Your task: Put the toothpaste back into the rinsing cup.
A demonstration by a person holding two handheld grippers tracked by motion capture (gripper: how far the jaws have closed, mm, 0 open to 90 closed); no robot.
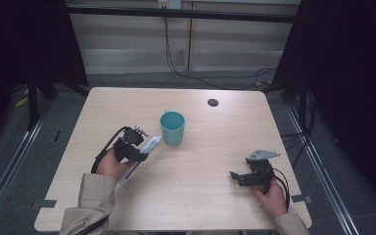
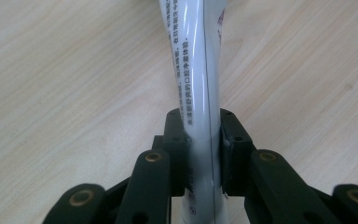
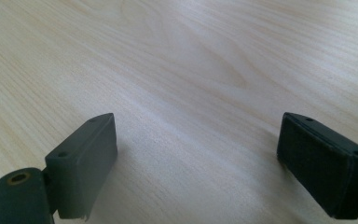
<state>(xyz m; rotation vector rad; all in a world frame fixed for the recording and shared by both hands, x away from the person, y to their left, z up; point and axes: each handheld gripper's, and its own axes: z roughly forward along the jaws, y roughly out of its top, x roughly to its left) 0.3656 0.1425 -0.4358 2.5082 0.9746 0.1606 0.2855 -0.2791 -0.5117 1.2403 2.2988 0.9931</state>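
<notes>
The left gripper (image 1: 138, 152) is clenched on a white tube (image 1: 144, 152) at the near left of the table (image 1: 215, 142), just left of a teal cup (image 1: 172, 128) standing upright near the middle. From the high view the tube is a pale strip under the hand; the left gripper view brings out its printed text and the 2 pads (image 2: 176, 140) pressing its sides (image 2: 200, 93). The right gripper (image 1: 236, 176) rests at the near right, well apart. Its own view shows its jaws released and spread wide (image 3: 196, 154) over bare wood.
</notes>
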